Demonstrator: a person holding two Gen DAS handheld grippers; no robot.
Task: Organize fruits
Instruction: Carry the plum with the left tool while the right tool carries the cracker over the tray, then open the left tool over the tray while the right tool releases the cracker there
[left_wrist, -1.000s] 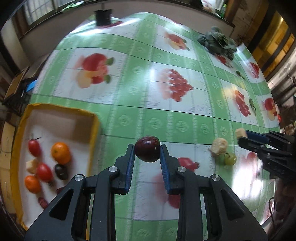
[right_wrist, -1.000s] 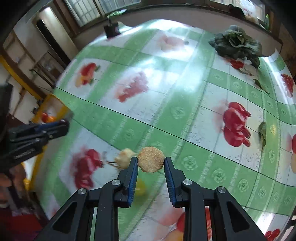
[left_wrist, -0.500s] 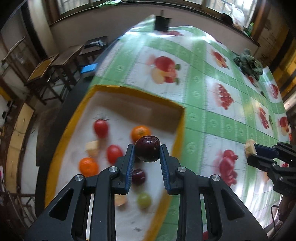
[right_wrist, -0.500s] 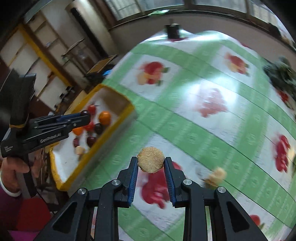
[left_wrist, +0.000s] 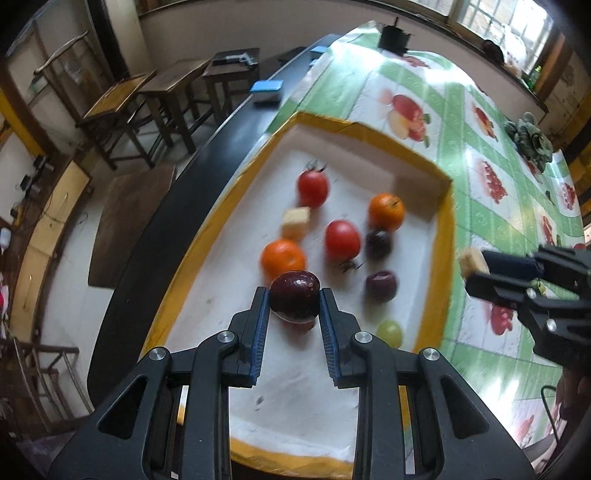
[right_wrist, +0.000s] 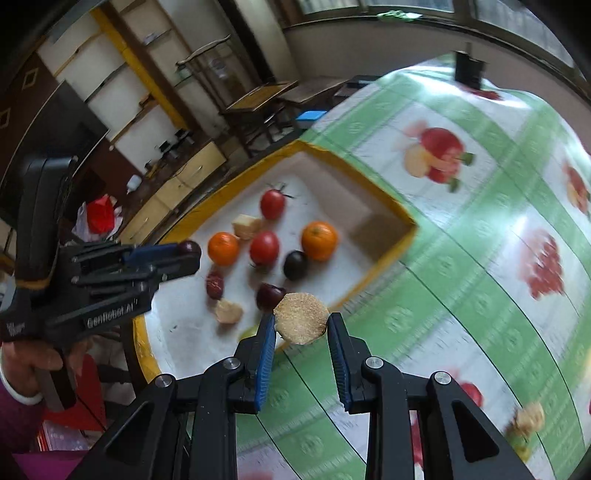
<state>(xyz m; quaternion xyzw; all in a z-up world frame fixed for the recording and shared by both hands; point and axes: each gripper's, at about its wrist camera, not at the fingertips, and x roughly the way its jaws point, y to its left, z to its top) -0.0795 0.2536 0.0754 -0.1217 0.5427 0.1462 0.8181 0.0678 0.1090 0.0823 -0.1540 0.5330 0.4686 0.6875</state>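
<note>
The left tool (left_wrist: 294, 303) is clamped on a dark purple plum (left_wrist: 294, 300), which hangs over the near half of the yellow-rimmed tray (left_wrist: 446, 236). The right tool (right_wrist: 301, 325) pinches a tan, rough-surfaced round piece (right_wrist: 301, 323) by its edges, above the tray's near right rim where it meets the bench's green checked cloth (right_wrist: 461, 258).

Inside the tray, on its white floor, a green grape (left_wrist: 389, 332) lies nearest, close to the right rim. Just beyond it sits a dark plum (left_wrist: 381, 285), and farther in another dark fruit (left_wrist: 378, 243) touches or nearly touches an orange (left_wrist: 386, 211). Toward the tray's left side lies a second orange (left_wrist: 283, 258), with a red tomato (left_wrist: 342, 240) between the two oranges. A pale yellow cube (left_wrist: 296, 221) lies beyond those, and a stemmed tomato (left_wrist: 313, 188) sits farthest in, toward the tray's back wall.

In the right wrist view, a reddish-brown date (right_wrist: 215, 284) and a pale chunk (right_wrist: 229, 311) also lie in the tray's near left part, below the left tool. Well outside the tray, a leafy green bunch (left_wrist: 529, 136) lies on the far bench.
</note>
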